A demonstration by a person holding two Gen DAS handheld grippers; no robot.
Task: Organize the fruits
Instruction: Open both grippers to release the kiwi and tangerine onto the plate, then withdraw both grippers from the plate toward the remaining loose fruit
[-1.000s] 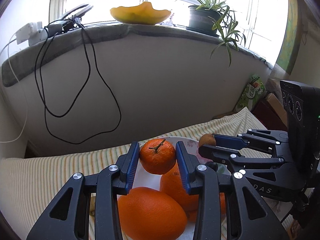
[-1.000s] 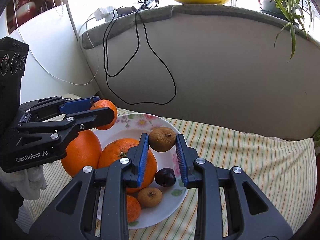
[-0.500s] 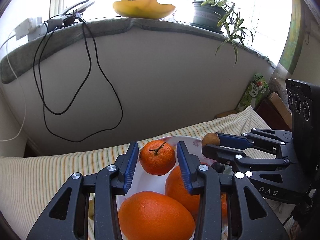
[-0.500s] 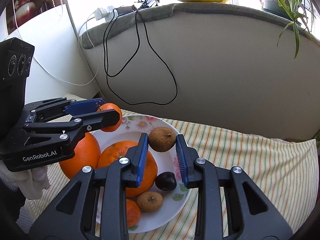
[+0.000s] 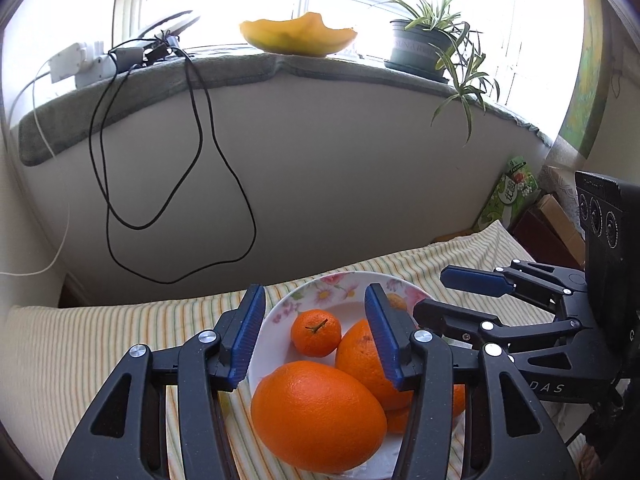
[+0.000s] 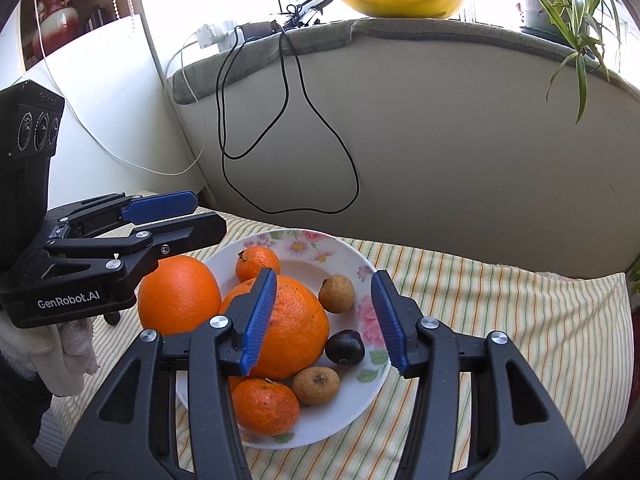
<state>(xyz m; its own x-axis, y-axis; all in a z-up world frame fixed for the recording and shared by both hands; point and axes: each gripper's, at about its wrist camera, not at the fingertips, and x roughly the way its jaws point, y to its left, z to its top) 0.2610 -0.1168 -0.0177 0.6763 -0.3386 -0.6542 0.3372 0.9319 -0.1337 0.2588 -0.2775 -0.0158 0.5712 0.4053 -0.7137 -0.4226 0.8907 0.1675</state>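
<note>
A flowered white plate (image 6: 320, 236) (image 5: 340, 280) on a striped cloth holds several fruits. The small mandarin (image 5: 316, 332) (image 6: 257, 264) lies at its far left, beside two big oranges (image 6: 179, 294) (image 6: 294, 324). A brown fruit (image 6: 337, 293) rests near the plate's middle, with a dark round fruit (image 6: 345, 347), a second brown fruit (image 6: 316, 385) and another mandarin (image 6: 265, 406) in front. My left gripper (image 5: 315, 292) (image 6: 210, 216) hangs open above the mandarin, holding nothing. My right gripper (image 6: 325, 278) (image 5: 432, 292) is open above the brown fruit, also holding nothing.
A wall rises just behind the plate, with a black cable (image 5: 200, 184) looping down it. On the sill sit a yellow fruit shell (image 5: 298, 38), a potted plant (image 5: 420, 46) and a power strip (image 5: 76, 62). A green packet (image 5: 514, 196) stands at the right.
Both grippers have opened: the mandarin left the left one and the brown fruit left the right one, and both fruits now lie on the plate. Both grippers drew back a little.
</note>
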